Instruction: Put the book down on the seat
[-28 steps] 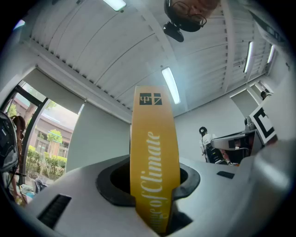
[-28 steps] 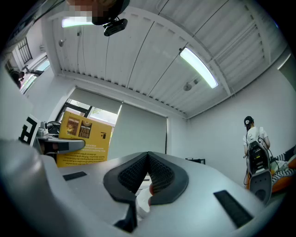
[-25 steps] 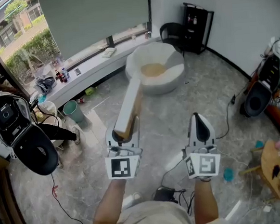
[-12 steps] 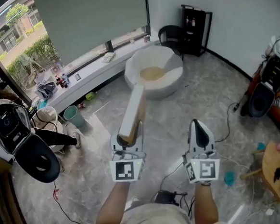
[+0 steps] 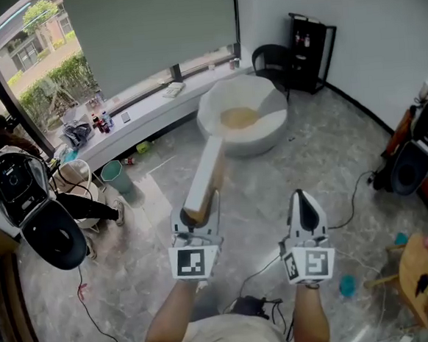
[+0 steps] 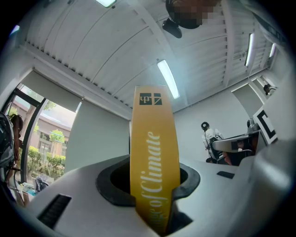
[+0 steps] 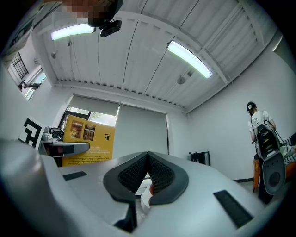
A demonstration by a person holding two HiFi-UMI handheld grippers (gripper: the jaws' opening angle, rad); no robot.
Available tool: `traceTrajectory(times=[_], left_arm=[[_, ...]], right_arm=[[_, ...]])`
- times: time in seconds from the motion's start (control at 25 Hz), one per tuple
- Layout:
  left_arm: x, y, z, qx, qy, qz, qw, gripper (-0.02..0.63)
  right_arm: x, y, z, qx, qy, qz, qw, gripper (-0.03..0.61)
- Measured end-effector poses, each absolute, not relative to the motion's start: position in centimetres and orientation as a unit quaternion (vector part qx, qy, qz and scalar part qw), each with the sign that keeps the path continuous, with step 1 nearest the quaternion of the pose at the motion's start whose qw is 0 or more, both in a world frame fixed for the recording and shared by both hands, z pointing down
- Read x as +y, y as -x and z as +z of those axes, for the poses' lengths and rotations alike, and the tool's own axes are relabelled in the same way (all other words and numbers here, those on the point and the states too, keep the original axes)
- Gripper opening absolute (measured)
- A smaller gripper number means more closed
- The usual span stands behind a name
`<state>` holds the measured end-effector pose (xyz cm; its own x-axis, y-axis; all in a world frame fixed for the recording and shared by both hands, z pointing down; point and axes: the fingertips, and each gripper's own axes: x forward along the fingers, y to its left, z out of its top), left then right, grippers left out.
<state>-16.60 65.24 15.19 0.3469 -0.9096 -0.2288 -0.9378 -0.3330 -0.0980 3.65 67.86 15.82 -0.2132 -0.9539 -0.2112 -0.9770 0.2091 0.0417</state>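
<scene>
Clamping the yellow book point(image 6: 154, 171) are the left fingers point(image 6: 113, 185); right fingers point(image 7: 132, 175) pressed together.

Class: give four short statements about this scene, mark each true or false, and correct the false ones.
1. The round white seat has a tan cushion in it. True.
2. The left claw grips a yellow book with white lettering. True.
3. The right claw holds a second book. False: it is shut and empty.
4. The yellow book lies on the round white seat. False: the left claw holds it in the air.
</scene>
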Motion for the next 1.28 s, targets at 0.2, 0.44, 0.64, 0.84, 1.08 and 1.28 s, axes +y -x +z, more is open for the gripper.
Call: traceTrajectory(times=[0.2, 0.44, 0.64, 0.84, 1.08, 1.28], left_arm=[[62.5, 16.8, 15.7, 0.571, 0.811, 0.066, 0.108, 0.152], [57.2, 18.2, 16.8, 0.569, 0.813, 0.073, 0.095, 0.152], [50.7, 20.4, 17.4, 0.563, 0.818, 0.079, 0.082, 0.152], [43.6, 23.3, 17.1, 0.557, 0.823, 0.090, 0.072, 0.152], [36.8, 26.2, 17.0, 0.550, 0.827, 0.096, 0.069, 0.152], [32.7, 27.3, 17.6, 0.546, 0.830, 0.097, 0.062, 0.152]], right_arm=[[64.9, -3.7, 16.6, 0.778, 0.620, 0.078, 0.065, 0.000], [59.5, -2.0, 17.8, 0.778, 0.622, 0.075, 0.051, 0.000], [53.3, 0.2, 18.1, 0.774, 0.628, 0.070, 0.042, 0.000], [46.5, 3.0, 17.8, 0.770, 0.633, 0.069, 0.037, 0.000], [39.9, 6.0, 17.9, 0.767, 0.637, 0.071, 0.026, 0.000], [36.3, 6.8, 18.3, 0.760, 0.645, 0.068, 0.024, 0.000]])
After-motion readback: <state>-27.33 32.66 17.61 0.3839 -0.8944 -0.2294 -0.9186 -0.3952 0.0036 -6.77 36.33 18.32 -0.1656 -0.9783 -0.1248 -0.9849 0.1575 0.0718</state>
